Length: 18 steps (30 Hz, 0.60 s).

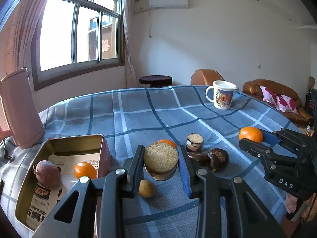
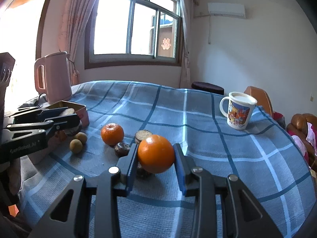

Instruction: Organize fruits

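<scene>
Two fruits are already in our grip, one per hand. Nearest, our left gripper [image 1: 160, 166] has its jaws nearly closed on a cut fruit half [image 1: 160, 161], pale grainy face toward the lens, held just right of the tin box [image 1: 102, 138]. Our right gripper [image 2: 155, 154] has its jaws clamped about a whole orange [image 2: 156, 153], lifted clear of the worktop [image 2: 227, 154] and well to the right of the tin box.

We judge the step in hand to be the carry: both fruits go to the tin box, which already holds a brownish fruit [image 1: 47, 173] and a small orange [image 1: 85, 170] on printed paper. Next, each gripper must clear the box's raised right wall, come over a bare patch of paper and open; we'd better go one at a time, since the grippers would crowd each other.

Beyond the box's right wall lie two small tan fruits [image 2: 76, 146], another orange [image 2: 112, 134] and dark cut pieces [image 2: 122, 149]. Farther right the cloth is open up to the mug [image 2: 238, 111] near the edge. A pink kettle [image 2: 53, 77] stands behind the box.
</scene>
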Motion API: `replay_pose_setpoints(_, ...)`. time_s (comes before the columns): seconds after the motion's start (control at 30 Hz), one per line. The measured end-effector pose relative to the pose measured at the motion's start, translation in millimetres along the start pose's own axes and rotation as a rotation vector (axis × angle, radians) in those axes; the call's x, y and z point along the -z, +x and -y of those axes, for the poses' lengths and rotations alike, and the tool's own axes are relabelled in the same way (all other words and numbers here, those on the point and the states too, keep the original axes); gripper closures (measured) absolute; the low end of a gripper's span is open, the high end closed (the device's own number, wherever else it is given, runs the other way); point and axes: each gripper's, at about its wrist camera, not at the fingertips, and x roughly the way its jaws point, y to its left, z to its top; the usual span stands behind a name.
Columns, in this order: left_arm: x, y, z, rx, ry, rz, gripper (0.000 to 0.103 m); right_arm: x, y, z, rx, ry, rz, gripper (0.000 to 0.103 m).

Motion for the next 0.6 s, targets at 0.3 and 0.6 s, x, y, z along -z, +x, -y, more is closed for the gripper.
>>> replay_pose_setpoints(0.3, 1, -8, 1, -0.016, -0.001, 0.036, 0.068, 1, -8, -7, 0.012, -0.039, 0.05, 0.066)
replay_pose_setpoints(0.6, 2, -13, 0, -0.029, -0.01, 0.061, 0.068, 2, -14, -9, 0.015, -0.05, 0.083, 0.065)
